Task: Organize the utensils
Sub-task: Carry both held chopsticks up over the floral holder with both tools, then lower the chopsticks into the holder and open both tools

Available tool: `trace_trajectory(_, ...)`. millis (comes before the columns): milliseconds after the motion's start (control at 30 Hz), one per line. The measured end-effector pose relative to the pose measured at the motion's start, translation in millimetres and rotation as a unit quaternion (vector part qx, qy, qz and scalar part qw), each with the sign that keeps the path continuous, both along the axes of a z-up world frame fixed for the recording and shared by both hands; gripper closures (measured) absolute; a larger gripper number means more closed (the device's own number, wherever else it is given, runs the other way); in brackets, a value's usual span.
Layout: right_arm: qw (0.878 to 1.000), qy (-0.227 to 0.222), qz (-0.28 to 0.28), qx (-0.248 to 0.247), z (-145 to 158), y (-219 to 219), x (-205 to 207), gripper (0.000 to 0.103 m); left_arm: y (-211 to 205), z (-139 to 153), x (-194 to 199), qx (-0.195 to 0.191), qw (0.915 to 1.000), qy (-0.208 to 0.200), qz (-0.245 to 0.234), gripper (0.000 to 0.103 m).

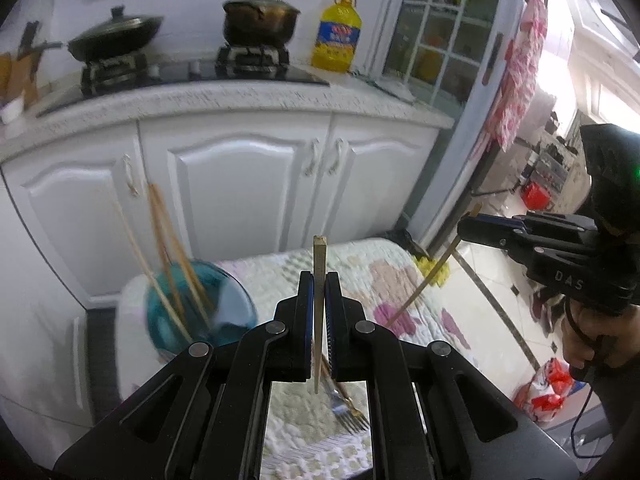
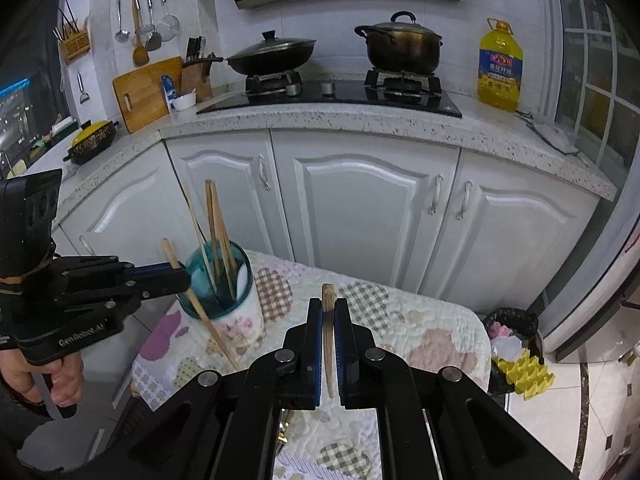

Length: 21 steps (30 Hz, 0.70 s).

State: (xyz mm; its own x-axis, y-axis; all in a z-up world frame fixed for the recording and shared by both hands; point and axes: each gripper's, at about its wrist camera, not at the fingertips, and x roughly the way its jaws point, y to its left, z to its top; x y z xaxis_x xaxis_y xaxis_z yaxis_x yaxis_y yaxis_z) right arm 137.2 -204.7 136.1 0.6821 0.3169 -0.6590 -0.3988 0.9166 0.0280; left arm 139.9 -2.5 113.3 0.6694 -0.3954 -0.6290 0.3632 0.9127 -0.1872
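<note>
My left gripper point(image 1: 319, 280) is shut on a pale wooden chopstick point(image 1: 319, 256) that stands upright between its pads. From the right wrist view that same left gripper point(image 2: 182, 276) holds its chopstick point(image 2: 208, 326) slanting down beside the holder cup point(image 2: 236, 312). The cup point(image 1: 200, 316) has a teal rim and a floral wall and holds several chopsticks. My right gripper point(image 2: 329, 304) is shut on a darker chopstick point(image 2: 328, 292). That right gripper point(image 1: 464, 229) hangs over the table's right edge with its chopstick point(image 1: 424, 284). A fork point(image 1: 349, 410) lies on the quilted cloth point(image 1: 360, 276) below my left gripper.
White cabinet doors point(image 2: 360, 208) stand close behind the small table point(image 2: 420, 320). The counter above them carries a wok point(image 2: 272, 56), a pot point(image 2: 400, 46) and a yellow oil bottle point(image 2: 500, 68). A black-bagged bin point(image 2: 512, 328) and a yellow egg tray point(image 2: 524, 372) sit on the floor at the right.
</note>
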Motion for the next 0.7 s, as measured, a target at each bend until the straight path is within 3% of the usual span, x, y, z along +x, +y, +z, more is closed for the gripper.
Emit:
trace_trajectory(233,0.998,-0.039,0.028,0.038,54,31,26,0.098,53,49,22,-0.004,0.9978,-0.042,0.051,0.099)
trace_trajectory(400,0.994,-0.066,0.064,0.067,80,73,40,0.098,86,57,33,-0.021,0.9949,-0.054,0.082,0.099)
trace_trajectory(700,0.991,-0.043,0.106,0.075,54,135,68,0.098,99,22,55,0.020,0.9932,-0.048,0.104,0.099)
